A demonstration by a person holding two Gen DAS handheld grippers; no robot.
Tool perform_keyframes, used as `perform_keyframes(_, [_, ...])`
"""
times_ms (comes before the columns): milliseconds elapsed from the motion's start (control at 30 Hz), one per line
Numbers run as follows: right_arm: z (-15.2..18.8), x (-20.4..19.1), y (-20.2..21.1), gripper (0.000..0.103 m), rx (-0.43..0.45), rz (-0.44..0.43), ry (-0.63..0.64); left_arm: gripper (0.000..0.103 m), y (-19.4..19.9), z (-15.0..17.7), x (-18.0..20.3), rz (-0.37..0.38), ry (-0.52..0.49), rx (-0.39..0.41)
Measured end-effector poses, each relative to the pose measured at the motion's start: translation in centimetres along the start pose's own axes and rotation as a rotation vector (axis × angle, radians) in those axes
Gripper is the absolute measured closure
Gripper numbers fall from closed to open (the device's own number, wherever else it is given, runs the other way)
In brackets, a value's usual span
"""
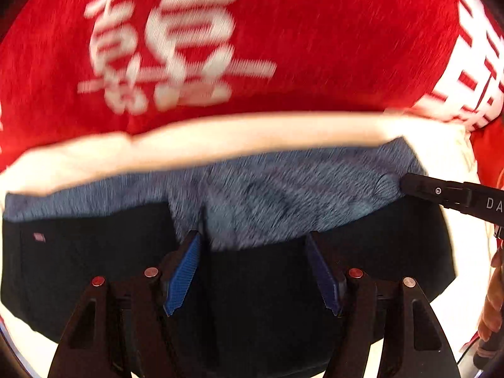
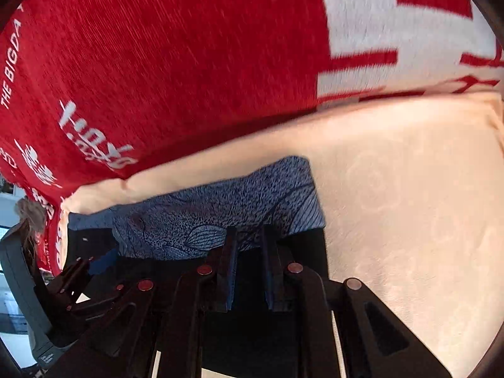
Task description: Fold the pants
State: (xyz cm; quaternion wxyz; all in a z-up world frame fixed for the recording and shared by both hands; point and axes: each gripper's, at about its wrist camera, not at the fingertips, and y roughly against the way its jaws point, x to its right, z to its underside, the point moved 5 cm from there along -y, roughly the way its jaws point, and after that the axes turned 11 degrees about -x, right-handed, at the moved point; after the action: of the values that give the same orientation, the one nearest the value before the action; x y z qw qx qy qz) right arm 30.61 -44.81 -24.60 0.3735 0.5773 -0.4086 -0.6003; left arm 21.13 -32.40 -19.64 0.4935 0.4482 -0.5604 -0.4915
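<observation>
Left gripper [image 1: 253, 245] fingers apart over pants [image 1: 283, 208]; right gripper [image 2: 249, 236] nearly together, clamp on pants unclear; bedsheet [image 2: 409, 189] ahead.

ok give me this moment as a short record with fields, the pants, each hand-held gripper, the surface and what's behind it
pants: black pants with a blue patterned layer over the far part
surface: cream bedding
background: red blanket with white characters
left hand-held gripper: jaws wide apart over the pants
right hand-held gripper: jaws narrow, at the patterned layer's near edge; grip unclear
image quality: motion blur in both views
</observation>
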Motion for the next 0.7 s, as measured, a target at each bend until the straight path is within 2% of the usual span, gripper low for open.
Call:
perform_keyframes(67, [1.1,-0.1,-0.1,0.086,0.013,-0.010,0.015,0.034,0.1,1.1,-0.2,0.011,-0.015,0.024])
perform_keyframes(133, [2.3,-0.9,-0.5,0.086,-0.014,-0.010,0.063,0.027,0.3,1.9,-0.1,-0.016,-0.038,0.019])
perform_keyframes(167, [2.9,-1.0,-0.4,0.086,-0.023,-0.014,0.076,0.019,0.3,2.2,-0.3,-0.033,-0.030,0.012])
perform_keyframes(267, [4.5,-2.2,-0.6,0.085,-0.052,-0.023,0.105,0.019,0.6,3.4,-1.6,0.009,0.039,-0.007])
perform_keyframes(433, [7.5,-3.5,0.0,0.062,-0.061,-0.052,0.131,0.019,2.2,6.0,-3.2,-0.027,0.128,-0.017])
perform_keyframes(567, [9.1,-4.9,0.6,0.050,-0.073,-0.038,0.171,0.019,3.7,8.3,-4.1,-0.075,0.176,-0.045])
perform_keyframes(700, [11.2,-5.6,1.7,0.035,-0.122,-0.068,0.209,0.019,4.4,11.2,-4.5,-0.101,0.238,-0.078])
